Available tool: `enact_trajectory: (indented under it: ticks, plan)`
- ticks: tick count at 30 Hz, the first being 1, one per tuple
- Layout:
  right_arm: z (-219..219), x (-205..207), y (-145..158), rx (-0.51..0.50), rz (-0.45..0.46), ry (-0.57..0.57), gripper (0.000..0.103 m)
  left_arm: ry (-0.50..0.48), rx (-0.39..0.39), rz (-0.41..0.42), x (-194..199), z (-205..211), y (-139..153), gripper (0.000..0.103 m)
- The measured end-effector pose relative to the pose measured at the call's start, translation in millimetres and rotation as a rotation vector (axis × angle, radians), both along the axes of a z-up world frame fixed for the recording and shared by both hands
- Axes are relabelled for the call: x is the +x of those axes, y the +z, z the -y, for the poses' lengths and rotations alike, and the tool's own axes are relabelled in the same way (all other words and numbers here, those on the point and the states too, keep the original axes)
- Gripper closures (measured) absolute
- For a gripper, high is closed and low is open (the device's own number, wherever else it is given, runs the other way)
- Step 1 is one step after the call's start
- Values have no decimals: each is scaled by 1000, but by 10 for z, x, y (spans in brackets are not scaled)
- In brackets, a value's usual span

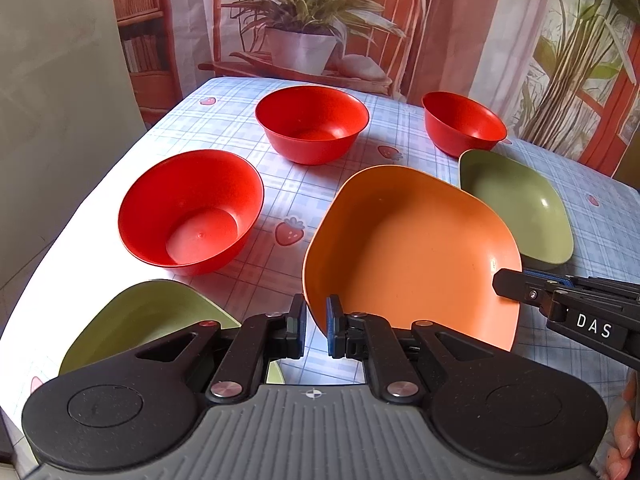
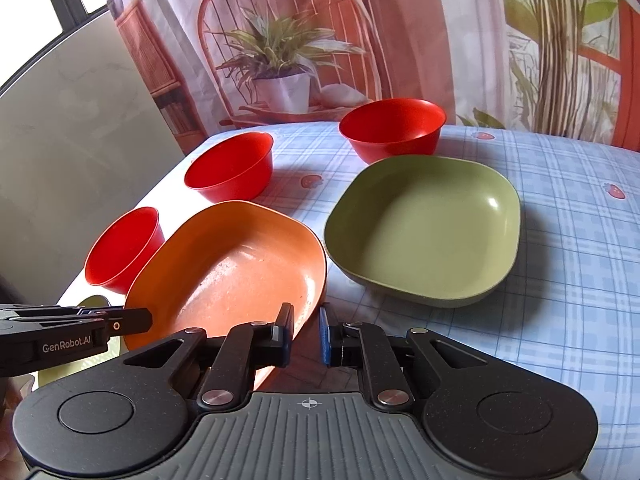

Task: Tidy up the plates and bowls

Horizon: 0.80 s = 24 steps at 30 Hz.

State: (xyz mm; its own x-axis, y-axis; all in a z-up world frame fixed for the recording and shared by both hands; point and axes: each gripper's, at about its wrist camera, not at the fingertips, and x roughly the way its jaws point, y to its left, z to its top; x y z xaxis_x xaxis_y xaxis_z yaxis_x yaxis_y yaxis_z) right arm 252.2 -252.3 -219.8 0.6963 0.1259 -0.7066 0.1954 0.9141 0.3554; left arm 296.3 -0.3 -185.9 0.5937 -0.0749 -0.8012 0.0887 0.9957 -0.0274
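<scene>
Where both grippers meet, glossy rounded-square orange plate (image 1: 412,248), perhaps plastic.

"DAS" in white letters on the black right claw (image 1: 510,286) body | "GenRobot.AI" in white letters on the black left claw (image 2: 136,318) body

Tilted orange plate (image 1: 412,248), two green plates (image 2: 424,228), perhaps three red bowls (image 1: 192,212)

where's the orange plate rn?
Orange plate sits front-centre, held at opposite rims by left gripper and right gripper, between nearest red bowl and far green plate.
</scene>
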Motion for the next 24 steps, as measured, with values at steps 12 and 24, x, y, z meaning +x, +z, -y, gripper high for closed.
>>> enact_trajectory:
  ticks: [12,24]
  plan:
    - [182,-75,151,13,62,-46,92,-37,6,42,-3,174,219,91]
    - [617,-146,309,-45,90,-105,93,-109,-35,46,126,571,270,90]
